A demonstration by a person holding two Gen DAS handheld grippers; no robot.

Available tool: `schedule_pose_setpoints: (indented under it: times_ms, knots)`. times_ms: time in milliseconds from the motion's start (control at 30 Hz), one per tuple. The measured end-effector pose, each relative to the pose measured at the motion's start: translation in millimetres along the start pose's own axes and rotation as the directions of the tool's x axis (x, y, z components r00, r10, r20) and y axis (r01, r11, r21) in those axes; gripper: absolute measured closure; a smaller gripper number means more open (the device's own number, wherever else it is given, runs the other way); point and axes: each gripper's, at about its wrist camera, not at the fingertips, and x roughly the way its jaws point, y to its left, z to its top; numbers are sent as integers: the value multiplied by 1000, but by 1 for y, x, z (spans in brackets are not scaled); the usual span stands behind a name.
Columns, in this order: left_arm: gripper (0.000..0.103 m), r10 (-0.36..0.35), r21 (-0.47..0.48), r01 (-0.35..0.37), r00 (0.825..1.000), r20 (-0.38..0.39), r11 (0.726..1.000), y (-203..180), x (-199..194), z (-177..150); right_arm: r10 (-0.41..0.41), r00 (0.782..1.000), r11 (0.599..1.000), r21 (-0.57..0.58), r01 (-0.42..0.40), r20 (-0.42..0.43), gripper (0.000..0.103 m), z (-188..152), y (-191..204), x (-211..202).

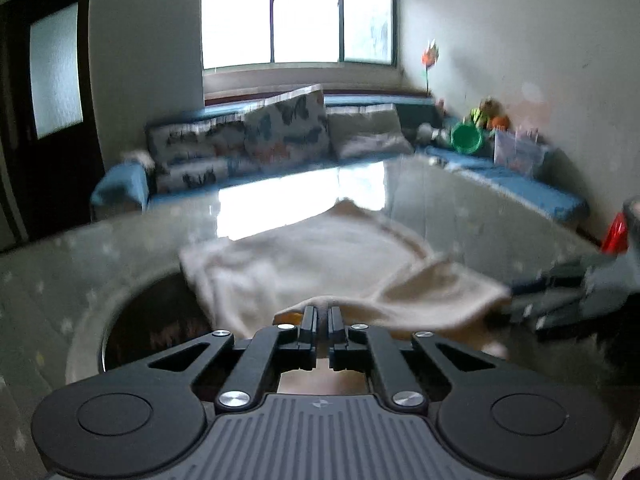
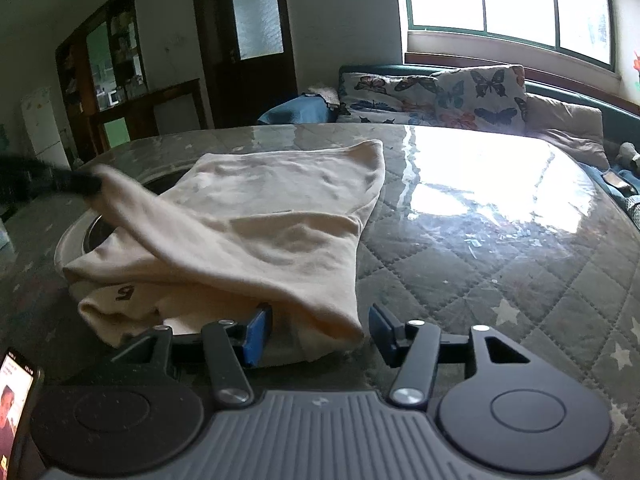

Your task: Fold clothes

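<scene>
Cream garment (image 2: 256,220) lay on the table (image 2: 500,240), over the near left part of its quilted, glossy-covered top, partly across a round recessed opening (image 1: 152,320) in the surface. Left claw (image 1: 322,314) was pinched shut on a fold of the garment's near edge — fabric bunched right at the tips, and from the right wrist view that corner stood lifted off the table toward the left side, cloth stretched in a slanting sheet from the raised point down to the pile. Left wrist view blurred. Right claw (image 2: 320,330) stood about half wide, blue pads either side of the garment's near right corner; that corner hung between the fingers (image 2: 256,332), but the pads were not seen pressing on it. A dark mark like a numeral showed on the lower layer near the table's near edge. Phone (image 2: 16,404) with lit screen at the near left corner of the right view. Beyond the far edge — a sofa with butterfly-print cushions (image 2: 476,96), a bright window (image 1: 296,12) above it. Green bowl (image 1: 466,138) and toys on the blue bench past the far right corner.
</scene>
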Motion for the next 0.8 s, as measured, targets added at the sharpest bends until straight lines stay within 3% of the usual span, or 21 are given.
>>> schedule_pose_setpoints:
  times_ms: [167, 333, 500, 667, 800]
  knots:
    - [98, -13, 18, 11, 997, 70, 1000, -2, -11, 21, -27, 999, 999, 43, 26, 25, 48, 0, -5, -1]
    - [97, 0, 18, -1, 998, 62, 1000, -2, -11, 18, -73, 996, 994, 80, 69, 43, 48, -2, -12, -4]
    - [97, 15, -12, -15, 1000, 18, 1000, 7, -9, 2, -128, 990, 990, 72, 124, 53, 48, -5, -14, -8]
    - [97, 13, -29, -16, 996, -90, 999, 13, 1, -25, -109, 994, 994, 33, 109, 19, 47, -7, -15, -13]
    - [88, 9, -35, -16, 985, -172, 999, 18, 5, -45, -87, 996, 996, 14, 87, -3, 48, -4, -18, -28]
